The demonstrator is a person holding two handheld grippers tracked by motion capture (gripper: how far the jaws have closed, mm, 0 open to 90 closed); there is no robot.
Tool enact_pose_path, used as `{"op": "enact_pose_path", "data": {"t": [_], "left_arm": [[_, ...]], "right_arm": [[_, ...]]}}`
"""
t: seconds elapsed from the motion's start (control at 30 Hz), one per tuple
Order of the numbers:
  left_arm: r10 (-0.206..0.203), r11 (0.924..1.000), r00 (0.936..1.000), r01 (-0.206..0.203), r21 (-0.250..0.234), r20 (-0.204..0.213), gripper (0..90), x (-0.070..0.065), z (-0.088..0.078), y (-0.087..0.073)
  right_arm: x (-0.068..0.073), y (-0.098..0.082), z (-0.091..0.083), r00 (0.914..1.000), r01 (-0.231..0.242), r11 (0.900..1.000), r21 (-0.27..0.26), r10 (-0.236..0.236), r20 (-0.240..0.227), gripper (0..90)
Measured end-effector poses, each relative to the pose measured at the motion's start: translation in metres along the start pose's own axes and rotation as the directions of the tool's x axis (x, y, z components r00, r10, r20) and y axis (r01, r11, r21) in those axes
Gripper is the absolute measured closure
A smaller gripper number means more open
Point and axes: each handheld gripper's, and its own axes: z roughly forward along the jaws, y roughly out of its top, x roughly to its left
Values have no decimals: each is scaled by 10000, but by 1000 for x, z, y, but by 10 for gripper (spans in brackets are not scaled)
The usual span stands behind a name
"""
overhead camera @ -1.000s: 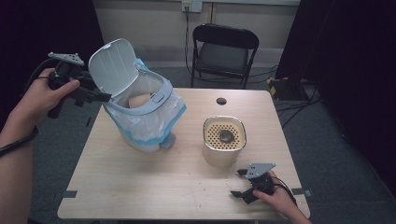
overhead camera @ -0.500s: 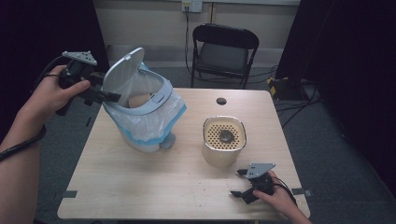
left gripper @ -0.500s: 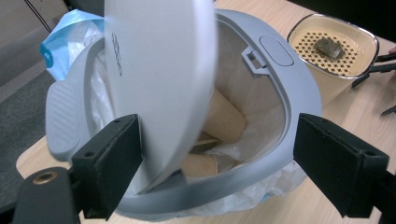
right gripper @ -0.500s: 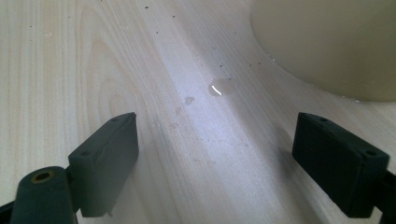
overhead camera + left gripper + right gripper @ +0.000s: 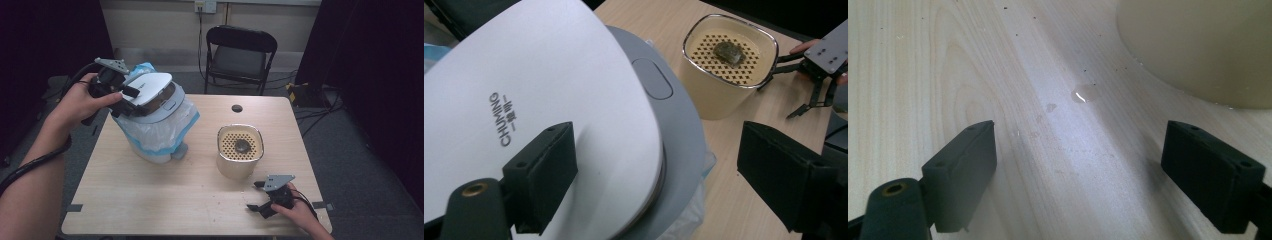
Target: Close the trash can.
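A white-lidded bin (image 5: 155, 135) lined with a blue-white plastic bag stands at the table's back left. Its lid (image 5: 152, 90) lies nearly flat over the rim. My left gripper (image 5: 130, 99) rests on the lid's top with its jaws apart. In the left gripper view one jaw lies against the lid (image 5: 549, 90) and the other hangs beyond its edge, so the left gripper (image 5: 659, 170) grips nothing. A beige container (image 5: 239, 150) with a perforated insert carries a dark lump (image 5: 727, 51). My right gripper (image 5: 255, 196) lies open on the table at the front right, nothing between its jaws (image 5: 1078, 170).
A black folding chair (image 5: 241, 55) stands behind the wooden table (image 5: 150, 200). A small black disc (image 5: 237, 108) lies near the table's far edge. A water drop (image 5: 1083, 94) and crumbs sit beside the beige container (image 5: 1198, 45).
The bin lid has swung from upright down to nearly closed. My left gripper has moved right and over the lid with it. The right gripper has stayed put.
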Motion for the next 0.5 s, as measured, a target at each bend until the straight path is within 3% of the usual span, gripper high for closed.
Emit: {"op": "enact_pose_path", "data": {"t": [0.07, 0.1, 0.23, 0.33, 0.4, 0.5], "left_arm": [[-50, 9999, 10000, 50, 140, 40, 159, 0, 3, 1], [-56, 9989, 10000, 55, 461, 37, 163, 0, 9, 3], [-160, 9979, 9999, 159, 635, 13, 179, 1, 16, 5], [-433, 9979, 9991, 431, 474, 47, 293, 2, 22, 6], [-722, 9970, 9972, 727, 254, -199, 362, 5, 26, 10], [-771, 9966, 9958, 784, 252, -489, 438, 6, 29, 14]], "right_arm": [[0, 0, 0, 10000, 6, 10000, -1, -6, 5, 141], [0, 0, 0, 10000, -6, 10000, -1, 6, 4, 141], [0, 0, 0, 10000, 8, 10000, -3, -8, 7, 141], [0, 0, 0, 10000, -5, 10000, 1, 5, 9, 141], [0, 0, 0, 10000, -9, 10000, 3, 9, 5, 141], [0, 0, 0, 10000, -1, 10000, 0, 1, 10, 141]]}}
